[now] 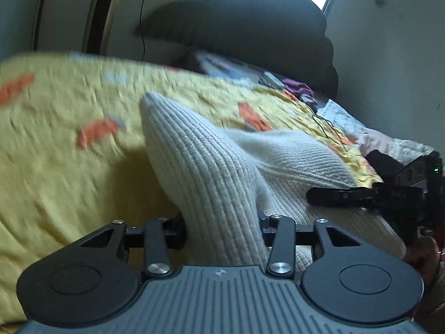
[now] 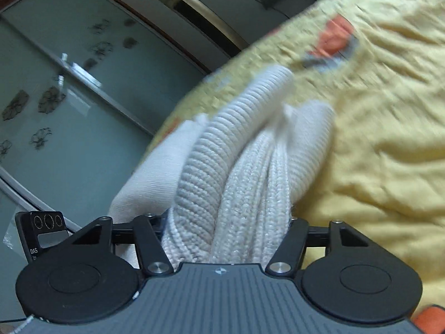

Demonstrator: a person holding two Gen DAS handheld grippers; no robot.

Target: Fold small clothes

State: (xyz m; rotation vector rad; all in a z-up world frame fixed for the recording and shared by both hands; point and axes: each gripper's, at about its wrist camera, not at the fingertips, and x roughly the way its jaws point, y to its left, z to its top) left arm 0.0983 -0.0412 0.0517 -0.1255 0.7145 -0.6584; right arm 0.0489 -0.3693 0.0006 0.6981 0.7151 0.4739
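A white ribbed knit garment (image 1: pixel 211 167) lies bunched on a yellow quilt (image 1: pixel 55 153) with orange patches. In the left wrist view a fold of it rises in a peak straight out from between the jaws of my left gripper (image 1: pixel 222 222), which is shut on it; the fingertips are hidden under the knit. In the right wrist view a thick roll of the same garment (image 2: pixel 228 183) fills my right gripper (image 2: pixel 228 222), shut on it, pads hidden. My right gripper (image 1: pixel 342 175) also shows at the right of the left wrist view, one black finger lying on the garment.
The quilt covers a bed with a dark headboard (image 1: pixel 250 22). Small items and a cable (image 1: pixel 322 122) lie near the pillow end. Glass wardrobe doors (image 2: pixel 69 97) with flower prints stand beside the bed. A black box with round lenses (image 2: pixel 44 231) shows at lower left.
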